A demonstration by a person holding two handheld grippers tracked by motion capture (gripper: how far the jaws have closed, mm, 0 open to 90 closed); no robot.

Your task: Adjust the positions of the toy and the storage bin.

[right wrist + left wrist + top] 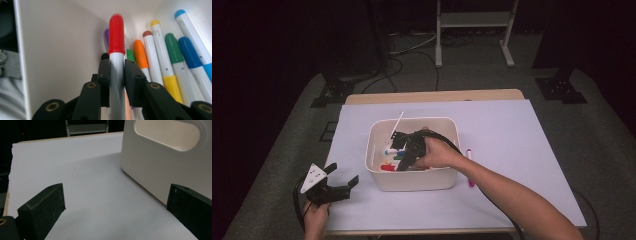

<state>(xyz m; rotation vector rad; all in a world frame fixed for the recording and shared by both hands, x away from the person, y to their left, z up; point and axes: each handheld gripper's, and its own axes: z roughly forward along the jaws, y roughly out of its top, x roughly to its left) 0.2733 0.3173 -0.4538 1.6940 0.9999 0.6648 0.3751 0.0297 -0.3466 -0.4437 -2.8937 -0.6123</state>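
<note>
Right claw (116, 75) around red-capped marker (116, 37)

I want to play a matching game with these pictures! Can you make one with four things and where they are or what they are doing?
Things:
1. red-capped marker
2. pink marker
3. left gripper
4. white bin

Places or states:
A. jaws wide open with nothing between them
B. lying on the table outside the bin, on its right
C. pinched between the right gripper's jaws
D. holding many coloured markers

Pairs: 1-C, 2-B, 3-A, 4-D
</note>
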